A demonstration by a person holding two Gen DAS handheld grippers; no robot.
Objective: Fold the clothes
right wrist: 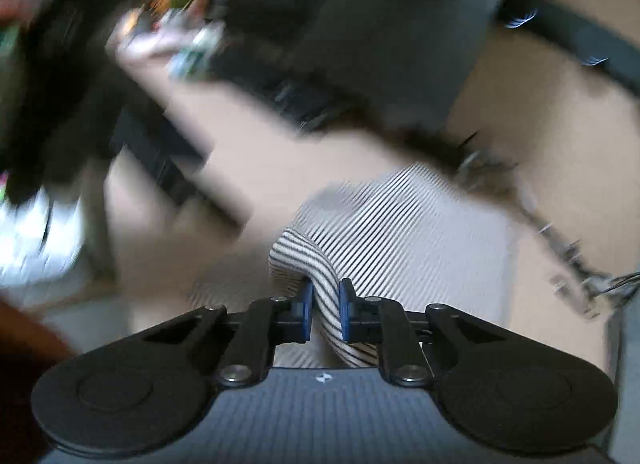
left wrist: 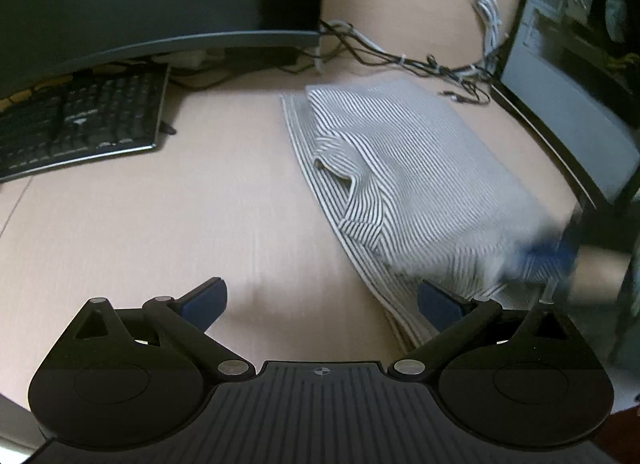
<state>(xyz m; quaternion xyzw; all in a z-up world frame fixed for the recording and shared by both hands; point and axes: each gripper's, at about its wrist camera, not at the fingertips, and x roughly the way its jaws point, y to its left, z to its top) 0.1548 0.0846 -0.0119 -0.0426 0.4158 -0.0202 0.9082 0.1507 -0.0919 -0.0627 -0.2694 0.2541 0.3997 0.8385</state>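
Mid-fold, judging by the layers. Striped shirt (left wrist: 404,167) lies on the desk (left wrist: 160,232) ahead and right of the left gripper (left wrist: 322,300), whose fingers are spread wide with nothing between them — right pad just at the cloth's near edge. Right gripper (right wrist: 325,314) is clamped on a raised ridge of shirt (right wrist: 400,223), rest of it spreading out beyond the tips; view heavily blurred. Next likely needs the pinched edge carried over and laid flat — left free to pin or grab.
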